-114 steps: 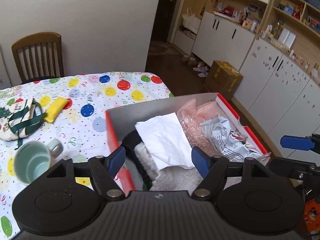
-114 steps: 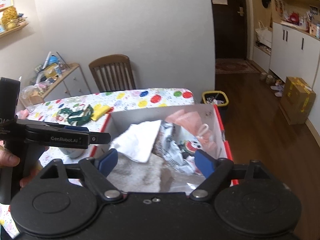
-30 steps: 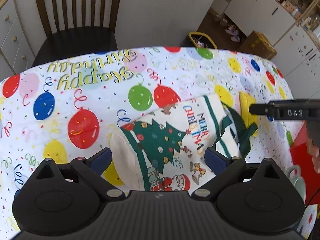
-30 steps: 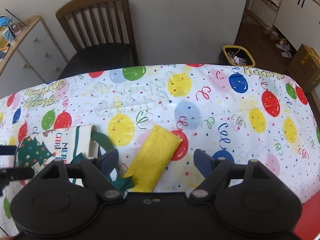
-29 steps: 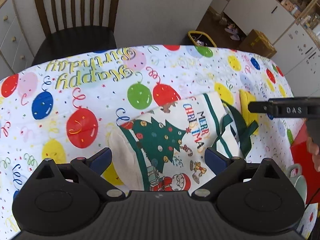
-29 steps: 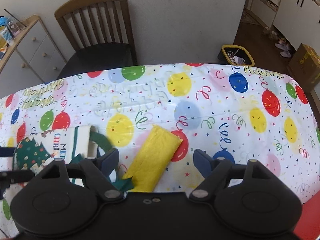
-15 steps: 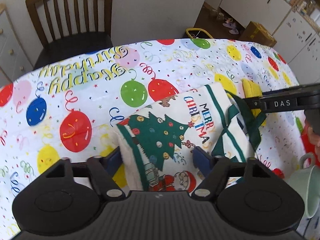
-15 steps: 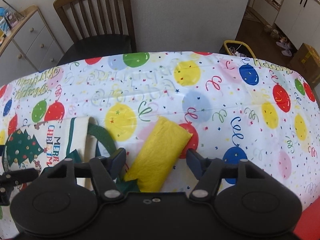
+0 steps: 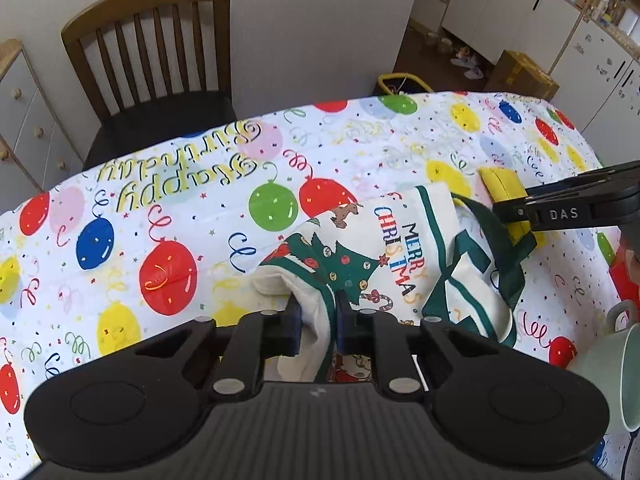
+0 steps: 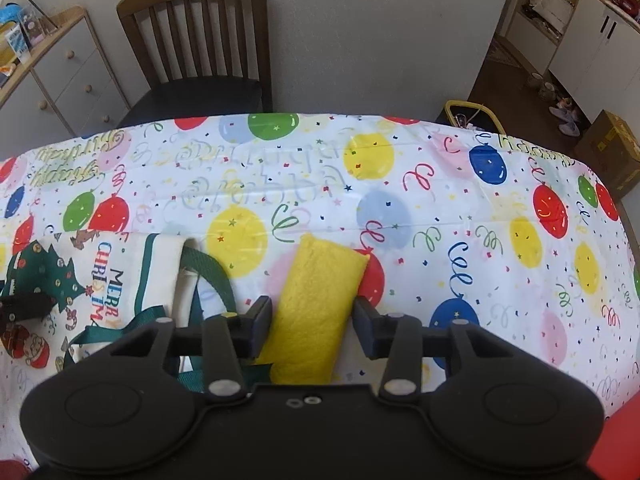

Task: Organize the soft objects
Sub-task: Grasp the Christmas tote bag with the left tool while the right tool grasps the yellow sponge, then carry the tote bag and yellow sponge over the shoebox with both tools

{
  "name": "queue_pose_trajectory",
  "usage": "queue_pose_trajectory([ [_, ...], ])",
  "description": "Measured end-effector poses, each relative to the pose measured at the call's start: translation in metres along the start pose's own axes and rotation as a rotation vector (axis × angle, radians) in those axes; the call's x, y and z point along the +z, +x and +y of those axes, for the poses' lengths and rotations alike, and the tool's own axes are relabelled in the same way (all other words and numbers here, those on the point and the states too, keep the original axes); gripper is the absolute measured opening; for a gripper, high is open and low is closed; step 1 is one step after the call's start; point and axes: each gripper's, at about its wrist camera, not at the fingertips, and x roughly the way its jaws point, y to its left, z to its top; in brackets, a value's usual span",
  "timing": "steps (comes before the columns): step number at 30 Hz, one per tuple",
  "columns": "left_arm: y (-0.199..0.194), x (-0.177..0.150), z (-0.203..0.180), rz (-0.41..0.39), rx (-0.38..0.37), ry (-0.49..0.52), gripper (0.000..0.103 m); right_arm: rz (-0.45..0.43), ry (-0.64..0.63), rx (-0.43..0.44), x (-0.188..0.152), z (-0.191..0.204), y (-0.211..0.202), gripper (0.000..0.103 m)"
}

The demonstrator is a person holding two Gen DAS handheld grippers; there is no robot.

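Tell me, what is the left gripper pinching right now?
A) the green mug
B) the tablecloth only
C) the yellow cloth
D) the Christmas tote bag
D: the left gripper has a bunched fold of the Christmas tote bag between its closing fingers, while the yellow cloth lies between the right gripper fingers instead.

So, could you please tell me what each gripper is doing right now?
Left gripper: closing, pinching the Christmas tote bag.
Right gripper: closing around the yellow cloth, not gripping yet.
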Motion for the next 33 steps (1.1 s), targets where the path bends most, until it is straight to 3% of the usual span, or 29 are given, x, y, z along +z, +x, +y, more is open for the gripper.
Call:
queue_pose_trajectory([
  [12,-0.031,0.005,0.006,-0.057,0.02,-0.053,0.014,-0.051,-0.008,0.069,-0.012,-0.021,-0.042,0.038],
  [24,-0.096,0.021,0.004,-0.158,0.048,-0.117,0.014,-0.149,-0.036,0.145,-0.029,-0.03,-0.112,0.038],
  [33,-0.166,0.029,-0.01,-0.255,0.056,-0.153,0.014,-0.219,-0.073,0.194,-0.051,-0.046,-0.173,0.038],
])
